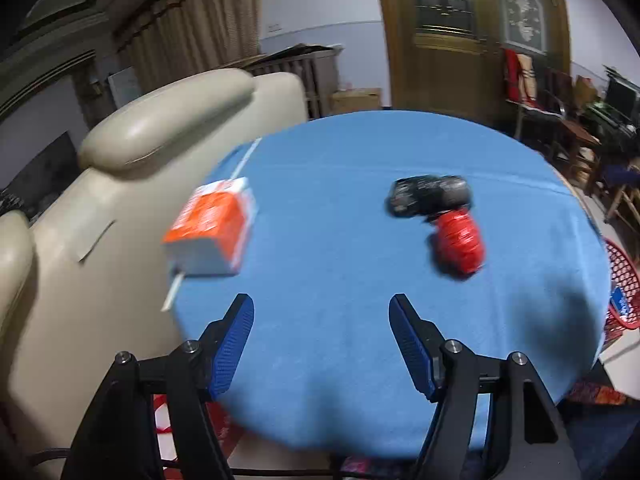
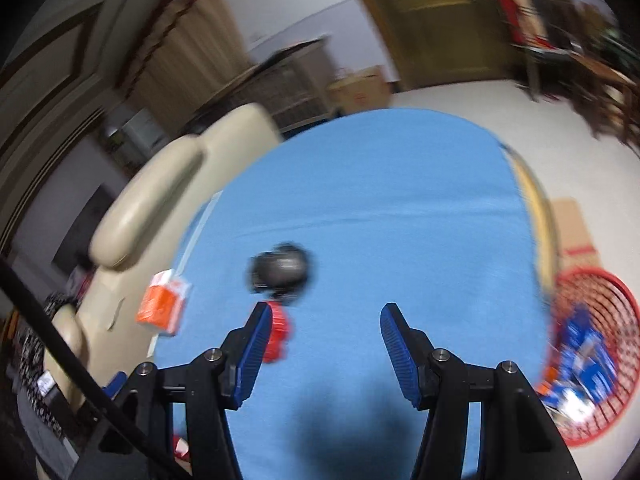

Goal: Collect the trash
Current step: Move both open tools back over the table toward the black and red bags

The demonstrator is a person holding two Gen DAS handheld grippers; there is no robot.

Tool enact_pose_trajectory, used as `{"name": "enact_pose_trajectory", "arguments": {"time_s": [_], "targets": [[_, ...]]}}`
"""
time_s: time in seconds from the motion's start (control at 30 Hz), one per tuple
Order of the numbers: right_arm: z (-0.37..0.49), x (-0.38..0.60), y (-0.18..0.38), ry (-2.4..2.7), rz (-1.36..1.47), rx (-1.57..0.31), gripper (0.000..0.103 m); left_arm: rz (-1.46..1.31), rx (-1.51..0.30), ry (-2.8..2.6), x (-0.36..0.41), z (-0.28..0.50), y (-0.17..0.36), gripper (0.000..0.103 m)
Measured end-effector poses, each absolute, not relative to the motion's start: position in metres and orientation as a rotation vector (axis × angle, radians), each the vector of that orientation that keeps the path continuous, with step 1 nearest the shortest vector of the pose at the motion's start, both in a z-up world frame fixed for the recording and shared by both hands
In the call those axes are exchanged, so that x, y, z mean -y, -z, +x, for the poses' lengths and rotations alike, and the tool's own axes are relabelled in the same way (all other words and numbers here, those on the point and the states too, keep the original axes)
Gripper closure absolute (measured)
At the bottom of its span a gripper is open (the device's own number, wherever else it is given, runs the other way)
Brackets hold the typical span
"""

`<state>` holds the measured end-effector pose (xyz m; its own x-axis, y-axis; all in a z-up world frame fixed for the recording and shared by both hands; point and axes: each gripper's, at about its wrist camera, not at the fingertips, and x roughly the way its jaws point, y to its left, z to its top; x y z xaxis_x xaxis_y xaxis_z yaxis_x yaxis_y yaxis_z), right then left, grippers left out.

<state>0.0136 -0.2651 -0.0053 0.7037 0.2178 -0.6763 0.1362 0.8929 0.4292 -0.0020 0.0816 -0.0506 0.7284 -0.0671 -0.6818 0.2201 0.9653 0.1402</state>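
Note:
An orange-and-white carton [image 1: 212,226] lies at the left edge of the blue-covered round table [image 1: 340,240]. A crumpled black wrapper [image 1: 428,196] and a crumpled red wrapper [image 1: 460,246] lie touching, right of centre. My left gripper [image 1: 322,316] is open and empty above the table's near side. In the right wrist view the carton [image 2: 164,308], black wrapper [image 2: 282,268] and red wrapper [image 2: 280,334] show again. My right gripper [image 2: 326,322] is open and empty, its left finger beside the red wrapper.
A red mesh basket [image 2: 592,360] holding blue packets stands on the floor to the table's right; it also shows in the left wrist view [image 1: 624,284]. A beige leather armchair [image 1: 120,184] presses against the table's left. Chairs and clutter stand at the far right.

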Motion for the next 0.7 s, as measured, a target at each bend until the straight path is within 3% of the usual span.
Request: {"name": "enact_pose_trajectory", "arguments": {"time_s": [0.47, 0.7], "targets": [[0.112, 0.123, -0.100, -0.406, 0.365, -0.618, 0.043, 0.137, -0.805, -0.002, -0.149, -0.027, 0.049, 0.032], [0.113, 0.114, -0.072, -0.404, 0.358, -0.662, 0.043, 0.144, -0.825, 0.008, -0.140, -0.025, 0.059, 0.032]]}}
